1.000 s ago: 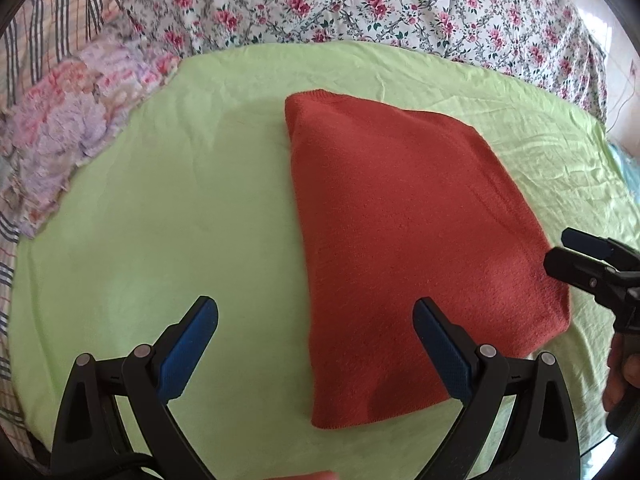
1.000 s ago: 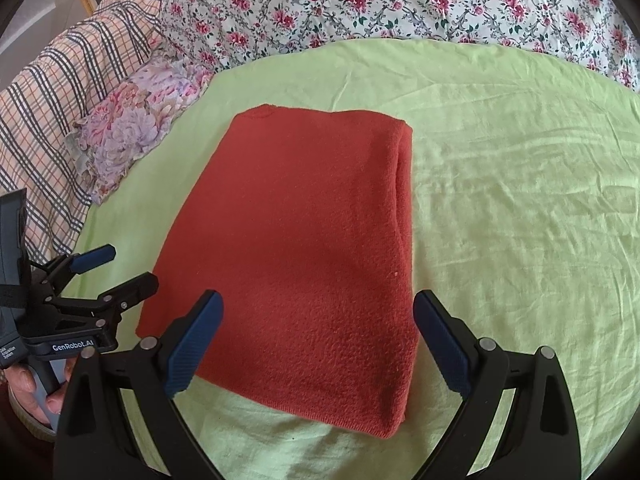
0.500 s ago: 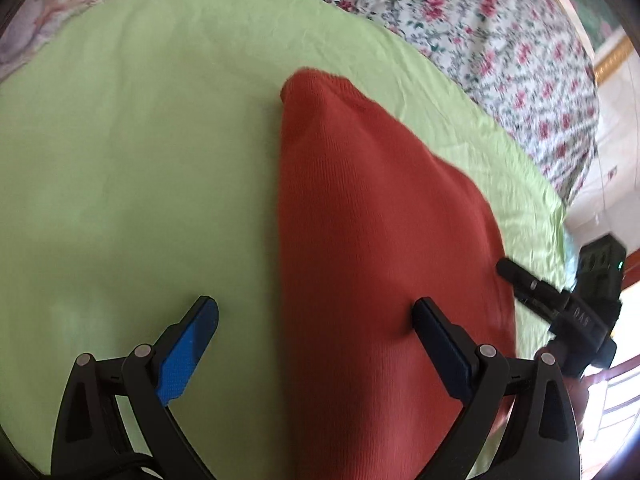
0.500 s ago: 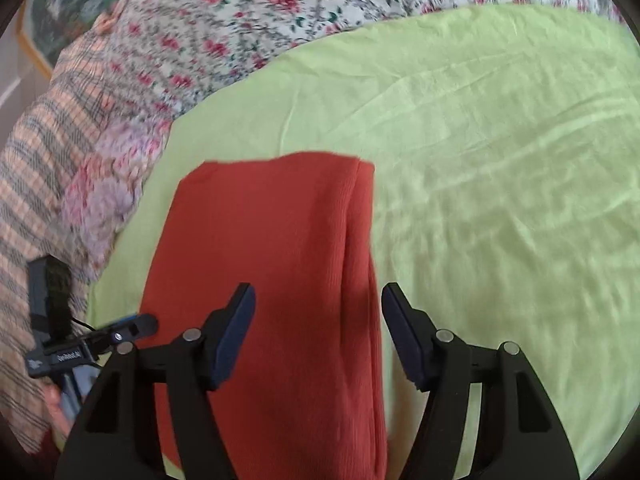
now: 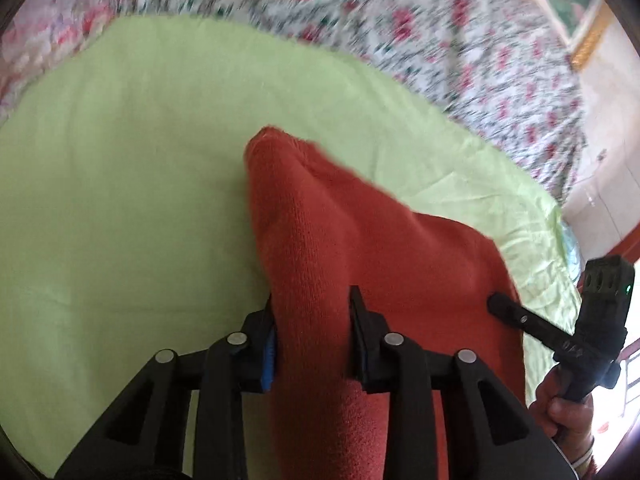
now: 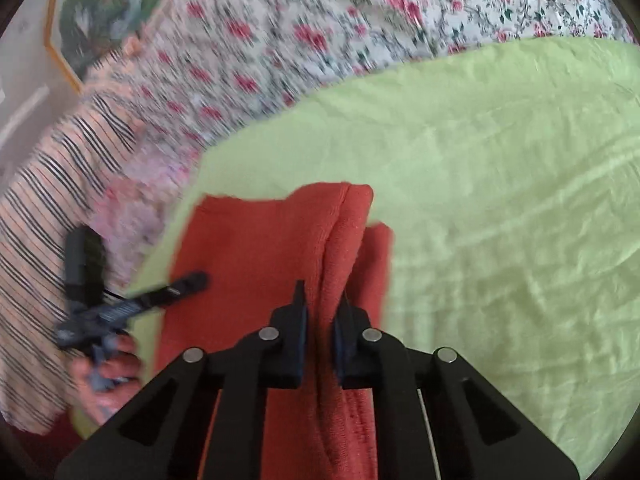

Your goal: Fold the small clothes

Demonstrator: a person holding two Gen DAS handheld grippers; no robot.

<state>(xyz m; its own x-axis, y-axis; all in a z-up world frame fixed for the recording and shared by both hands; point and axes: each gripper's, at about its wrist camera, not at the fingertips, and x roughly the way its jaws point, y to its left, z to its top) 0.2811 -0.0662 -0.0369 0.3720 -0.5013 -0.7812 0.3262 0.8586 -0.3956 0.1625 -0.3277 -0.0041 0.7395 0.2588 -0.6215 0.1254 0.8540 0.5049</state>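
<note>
The floral bedspread [image 5: 400,20] at twelve o'clock is smeared by motion, its pattern unreadable. At nine o'clock in the right wrist view the left gripper [image 6: 192,282] and its hand [image 6: 108,376] are blurred (fingers indistinct). The red garment [image 5: 360,240] runs off the frame at six o'clock.

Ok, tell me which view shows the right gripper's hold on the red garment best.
Right wrist view: the right gripper has just closed, pinching a ridge of the red garment. Left wrist view shows only one dark finger over the cloth, its grip hidden.
</note>
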